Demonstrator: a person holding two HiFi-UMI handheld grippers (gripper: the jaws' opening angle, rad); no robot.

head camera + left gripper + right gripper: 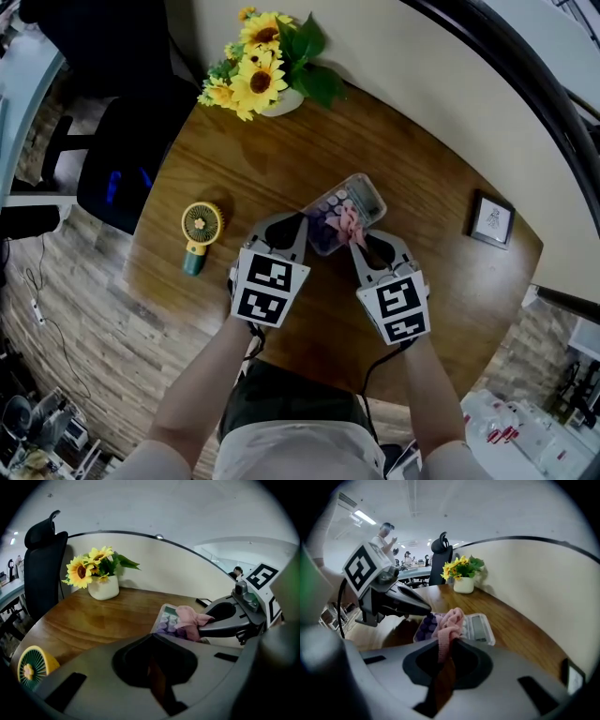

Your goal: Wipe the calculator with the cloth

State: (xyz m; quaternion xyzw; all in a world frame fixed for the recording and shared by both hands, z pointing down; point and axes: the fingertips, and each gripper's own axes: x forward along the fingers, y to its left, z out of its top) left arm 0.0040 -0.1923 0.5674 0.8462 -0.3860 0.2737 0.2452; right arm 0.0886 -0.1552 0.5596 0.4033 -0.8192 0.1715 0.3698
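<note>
The calculator (345, 204) lies at an angle on the round wooden table (234, 169), its purple keys towards me and its display at the far end. A pink cloth (352, 225) rests bunched on its keys. My right gripper (360, 240) is shut on the cloth (447, 623), which hangs out of the jaws over the calculator (482, 627). My left gripper (302, 225) is shut, with its tips at the calculator's near left edge. In the left gripper view the calculator (165, 617) shows just beyond my left gripper (152, 639), under the cloth (190, 619).
A white pot of sunflowers (267, 70) stands at the table's far edge. A yellow hand fan (200, 230) lies to the left and a small framed picture (491, 220) to the right. A black office chair (122, 159) stands beyond the left rim.
</note>
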